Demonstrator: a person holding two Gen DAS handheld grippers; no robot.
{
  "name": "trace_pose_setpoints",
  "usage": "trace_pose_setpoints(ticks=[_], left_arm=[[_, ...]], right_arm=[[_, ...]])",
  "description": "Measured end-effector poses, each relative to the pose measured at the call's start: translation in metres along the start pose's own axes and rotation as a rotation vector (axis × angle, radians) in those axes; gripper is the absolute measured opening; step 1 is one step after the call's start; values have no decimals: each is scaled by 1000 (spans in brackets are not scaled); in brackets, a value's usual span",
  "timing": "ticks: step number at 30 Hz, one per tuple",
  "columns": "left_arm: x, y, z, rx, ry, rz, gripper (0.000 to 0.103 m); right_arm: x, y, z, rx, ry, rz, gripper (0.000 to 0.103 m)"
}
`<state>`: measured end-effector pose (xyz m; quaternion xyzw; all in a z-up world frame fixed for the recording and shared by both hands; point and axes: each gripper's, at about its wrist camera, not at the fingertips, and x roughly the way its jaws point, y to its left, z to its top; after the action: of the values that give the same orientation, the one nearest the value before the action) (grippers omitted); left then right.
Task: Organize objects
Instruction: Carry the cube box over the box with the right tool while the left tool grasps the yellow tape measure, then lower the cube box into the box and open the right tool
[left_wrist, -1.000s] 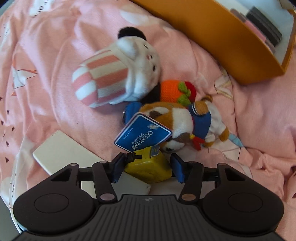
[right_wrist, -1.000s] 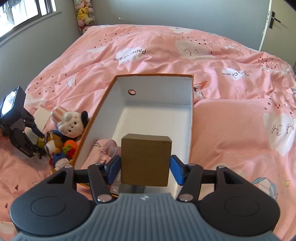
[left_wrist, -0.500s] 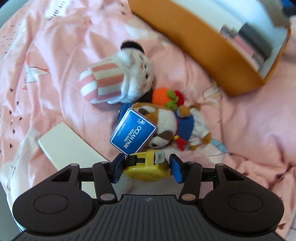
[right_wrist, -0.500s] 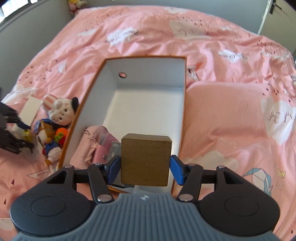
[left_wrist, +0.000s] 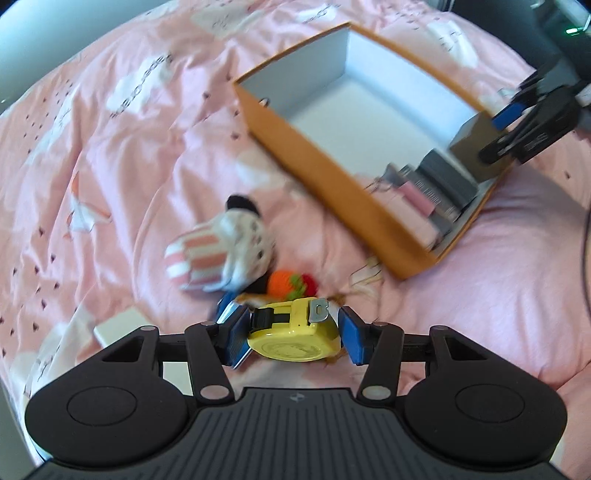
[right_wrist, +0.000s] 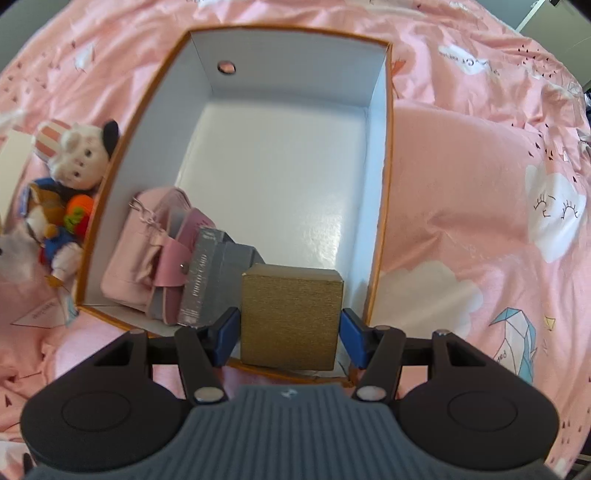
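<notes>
The left gripper has its jaws closed on the yellow tape measure, blue pads pressed to both sides, the metal hook of the tape poking out on top; it is held clear above the pink bed, just this side of the plush pile; the striped plush lies at 11 o'clock from the tape, the orange knitted toy right beyond it; a white flat box sits at 9 o'clock on the bedding. The orange storage box rests at 1 o'clock, open-topped, white inside.

Over on the right wrist view, the right gripper has its jaws clamped on the gold cube box, pads flat on both faces; the cube sits at the near edge of the orange storage box, toward its near right corner; whether it touches the floor of the box I cannot tell; at 10 o'clock from the cube, a grey book-like box stands on edge, just beside a pink pouch; the far half of the box floor shows bare white; the plush toys lie outside the left wall at 9 o'clock.
</notes>
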<state>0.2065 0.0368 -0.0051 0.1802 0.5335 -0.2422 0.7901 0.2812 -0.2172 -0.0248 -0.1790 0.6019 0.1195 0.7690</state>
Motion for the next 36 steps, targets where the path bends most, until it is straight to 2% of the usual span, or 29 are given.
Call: trace_pose_setpoints(ticks=[7,14,24,26,30,33,36], left_arm=[[-4,-15,16,18,-74,-37,60],[-2,-29,34,55,-111,-56,60],[-2,-50,58,75,-138,-86,60],[-2,-55,63,84,-140,-94,60],[3,-66,73,99,-135,-97,60],[6,-71,80,103,-131,-96,60],[10,-75,87,102,-131,-81,60]], right_arm=[[27,0,14,18,121,-45,60],[38,6,17,10,163,-49,61],[37,0,12,3,162,11,62],[35,-1,9,5,166,29,66],[23,-1,2,-25,120,36,65],[7,-2,-1,-82,35,5,53],[-1,-10,2,-148,-45,27,38]])
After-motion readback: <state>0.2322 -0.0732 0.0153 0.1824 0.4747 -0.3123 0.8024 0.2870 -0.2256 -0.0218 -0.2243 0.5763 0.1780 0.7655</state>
